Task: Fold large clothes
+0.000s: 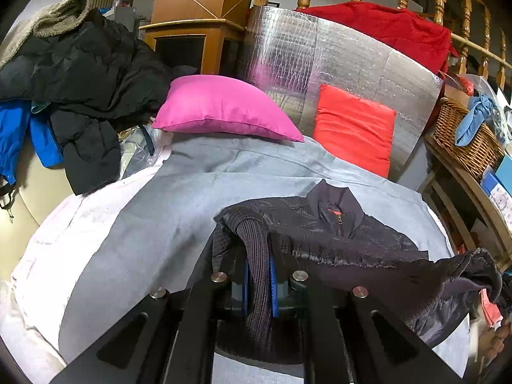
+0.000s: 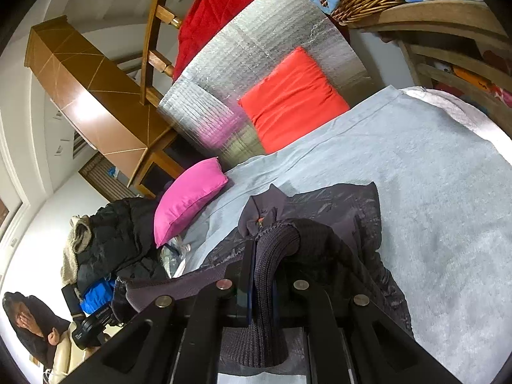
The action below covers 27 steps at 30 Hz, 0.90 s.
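Observation:
A dark quilted jacket [image 1: 345,240] with a zip collar and a red zip pull lies on the grey blanket [image 1: 144,224] over the bed. My left gripper [image 1: 257,256] is shut on a ribbed knit edge of the jacket, which hangs down between its pads. In the right wrist view the same jacket [image 2: 323,211] is bunched up, and my right gripper [image 2: 264,256] is shut on another ribbed knit edge of it. The jacket is lifted at both gripped edges, while its body rests on the grey blanket [image 2: 432,192].
A pink pillow [image 1: 220,107] and an orange cushion [image 1: 355,124] lie at the bed's head against a silver foil panel [image 1: 320,60]. A pile of black and blue coats [image 1: 73,80] sits left. A wicker basket [image 1: 464,134] stands right. A person [image 2: 28,323] sits lower left.

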Available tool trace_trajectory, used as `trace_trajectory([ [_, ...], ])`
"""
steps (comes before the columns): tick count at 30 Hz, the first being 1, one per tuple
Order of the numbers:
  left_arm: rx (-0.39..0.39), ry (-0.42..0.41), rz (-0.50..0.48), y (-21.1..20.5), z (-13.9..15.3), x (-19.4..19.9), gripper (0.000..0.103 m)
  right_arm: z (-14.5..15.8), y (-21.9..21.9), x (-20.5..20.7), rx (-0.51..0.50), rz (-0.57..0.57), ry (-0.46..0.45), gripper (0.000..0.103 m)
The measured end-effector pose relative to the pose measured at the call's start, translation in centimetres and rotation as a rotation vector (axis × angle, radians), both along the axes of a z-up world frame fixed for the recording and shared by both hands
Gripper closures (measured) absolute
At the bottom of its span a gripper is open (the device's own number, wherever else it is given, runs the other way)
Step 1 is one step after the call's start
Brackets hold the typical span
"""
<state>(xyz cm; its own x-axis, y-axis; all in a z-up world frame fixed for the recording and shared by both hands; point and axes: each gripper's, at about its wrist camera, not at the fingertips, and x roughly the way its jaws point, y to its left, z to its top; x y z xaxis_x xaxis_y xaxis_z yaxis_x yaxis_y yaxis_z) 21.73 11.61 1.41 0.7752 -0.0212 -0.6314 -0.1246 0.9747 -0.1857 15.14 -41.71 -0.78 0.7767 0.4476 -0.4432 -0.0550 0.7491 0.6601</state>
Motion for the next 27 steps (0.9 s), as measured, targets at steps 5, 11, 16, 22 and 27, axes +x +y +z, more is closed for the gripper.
trace_trajectory([
  [5, -0.003, 0.003, -0.001, 0.0, -0.1, 0.6, 0.092, 0.0, 0.1, 0.6, -0.013, -0.005, 0.008, 0.095],
  [11, -0.002, 0.006, -0.005, -0.1, -0.1, 1.6, 0.092, 0.2, 0.1, 1.5, -0.021, -0.013, 0.011, 0.095],
  [16, 0.004, 0.013, -0.003, -0.1, -0.4, 2.5, 0.092, 0.2, 0.1, 2.3, -0.028, -0.014, 0.015, 0.095],
  [22, 0.015, 0.018, -0.01, -0.4, -0.4, 3.5, 0.092, 0.2, 0.1, 3.4, -0.043, -0.02, 0.026, 0.095],
  [27, 0.02, 0.032, -0.011, -0.5, -1.0, 4.5, 0.092, -0.1, 0.1, 4.2, -0.053, -0.022, 0.038, 0.095],
])
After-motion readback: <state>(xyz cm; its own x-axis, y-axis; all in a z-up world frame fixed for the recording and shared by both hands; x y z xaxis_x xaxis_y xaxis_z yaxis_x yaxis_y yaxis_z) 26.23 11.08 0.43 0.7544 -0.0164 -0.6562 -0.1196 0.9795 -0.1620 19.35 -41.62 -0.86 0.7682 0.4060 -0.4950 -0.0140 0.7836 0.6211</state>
